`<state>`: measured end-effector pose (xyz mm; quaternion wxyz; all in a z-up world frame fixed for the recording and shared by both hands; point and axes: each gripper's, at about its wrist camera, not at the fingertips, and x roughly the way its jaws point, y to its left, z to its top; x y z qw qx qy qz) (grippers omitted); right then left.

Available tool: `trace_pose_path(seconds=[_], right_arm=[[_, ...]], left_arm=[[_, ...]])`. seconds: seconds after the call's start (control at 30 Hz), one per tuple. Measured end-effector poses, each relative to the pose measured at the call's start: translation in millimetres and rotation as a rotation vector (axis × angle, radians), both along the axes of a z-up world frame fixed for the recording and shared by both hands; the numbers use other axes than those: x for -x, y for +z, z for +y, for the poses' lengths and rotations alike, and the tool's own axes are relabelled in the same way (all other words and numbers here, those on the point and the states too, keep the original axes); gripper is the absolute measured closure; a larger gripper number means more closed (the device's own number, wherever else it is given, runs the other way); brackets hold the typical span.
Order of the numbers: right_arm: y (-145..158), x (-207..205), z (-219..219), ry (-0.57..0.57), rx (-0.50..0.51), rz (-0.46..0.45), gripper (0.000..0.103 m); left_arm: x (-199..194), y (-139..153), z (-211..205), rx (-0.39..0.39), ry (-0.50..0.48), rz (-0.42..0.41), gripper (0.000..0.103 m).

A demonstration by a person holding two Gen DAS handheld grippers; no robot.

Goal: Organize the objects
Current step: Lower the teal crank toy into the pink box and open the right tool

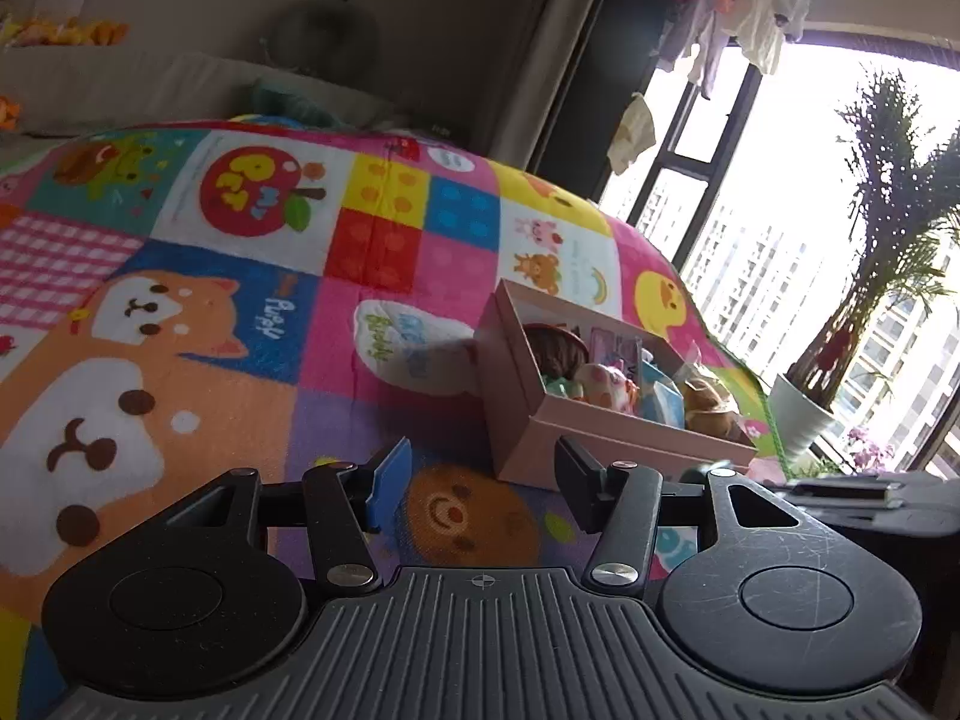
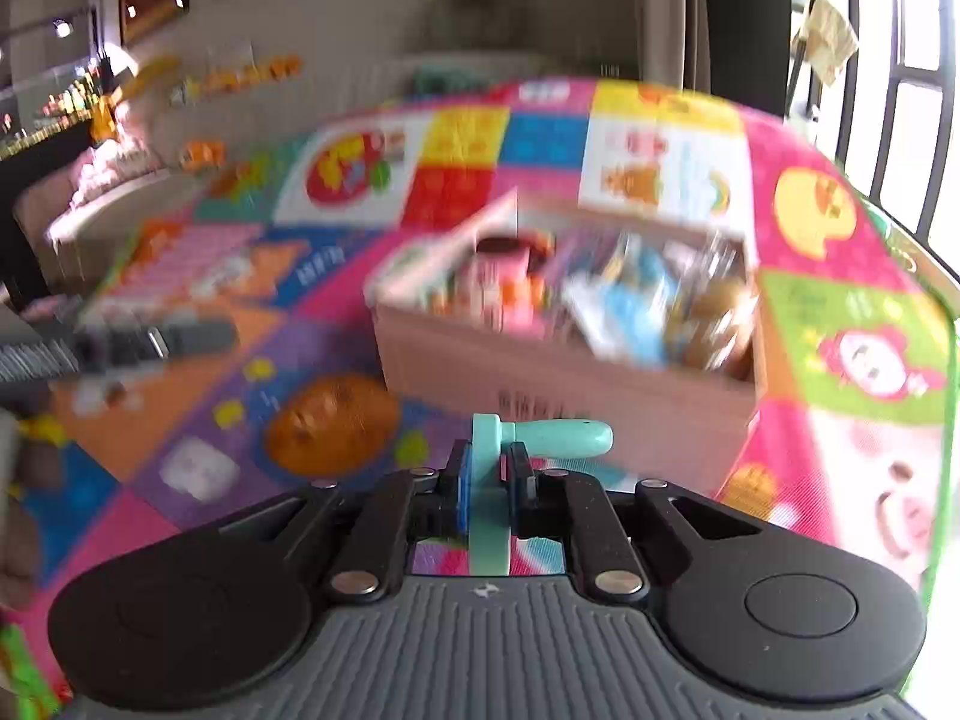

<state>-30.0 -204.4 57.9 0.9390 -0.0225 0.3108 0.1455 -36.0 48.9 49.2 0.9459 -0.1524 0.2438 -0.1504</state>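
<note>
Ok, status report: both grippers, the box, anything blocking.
Left hand-held gripper open, empty. Right hand-held gripper shut on teal toy. Pink box ahead on play mat, already crowded with toys. Path to it looks clear.

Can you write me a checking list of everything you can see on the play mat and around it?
Surface: colourful cartoon play mat.
Job's things: pink box full of toys; teal toy outside it.
Clutter: nothing seen loose on the mat.
Grippers: left gripper open, nothing between the pads; right gripper shut on the teal toy.
Cables: nothing seen.
Surroundings: potted plant, window, hanging laundry.
</note>
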Motion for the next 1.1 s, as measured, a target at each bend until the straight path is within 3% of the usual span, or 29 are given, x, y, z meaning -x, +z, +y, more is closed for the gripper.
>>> trace_pose_path(seconds=[0.17, 0.37, 0.43, 0.53, 0.7, 0.83, 0.93, 1.03, 1.07, 1.1], right_arm=[[64, -24, -21, -0.047, -0.035, -0.108, 0.092], [121, -124, -21, -0.094, -0.149, -0.119, 0.091], [124, -157, -18, -0.103, -0.173, -0.095, 0.074], [120, -171, -18, -0.142, -0.165, -0.089, 0.073], [105, -124, -49, -0.13, -0.103, -0.106, 0.071], [74, -77, -71, -0.13, 0.008, -0.1, 0.056], [41, -54, -75, -0.103, 0.092, -0.073, 0.051], [5, -45, -72, -0.076, 0.115, 0.001, 0.051], [-6, -43, -68, -0.071, 0.126, 0.016, 0.051], [-16, -42, -64, -0.066, 0.137, 0.022, 0.051]], left_arm=[[0, -3, 1, 0.024, -0.017, 0.011, 0.046], [-1, -3, -4, 0.024, -0.045, 0.021, 0.046], [-3, -3, -5, 0.012, -0.057, 0.035, 0.046], [-5, -4, -4, -0.007, -0.068, 0.047, 0.046], [-26, 7, -6, 0.015, -0.078, 0.062, 0.046], [-62, 24, -28, -0.002, -0.108, 0.031, 0.046], [-104, 23, -53, -0.067, -0.097, 0.091, 0.046], [-134, 10, -74, -0.229, -0.017, 0.16, 0.046], [-141, 4, -76, -0.275, 0.012, 0.183, 0.035], [-144, -1, -76, -0.292, 0.025, 0.201, 0.031]])
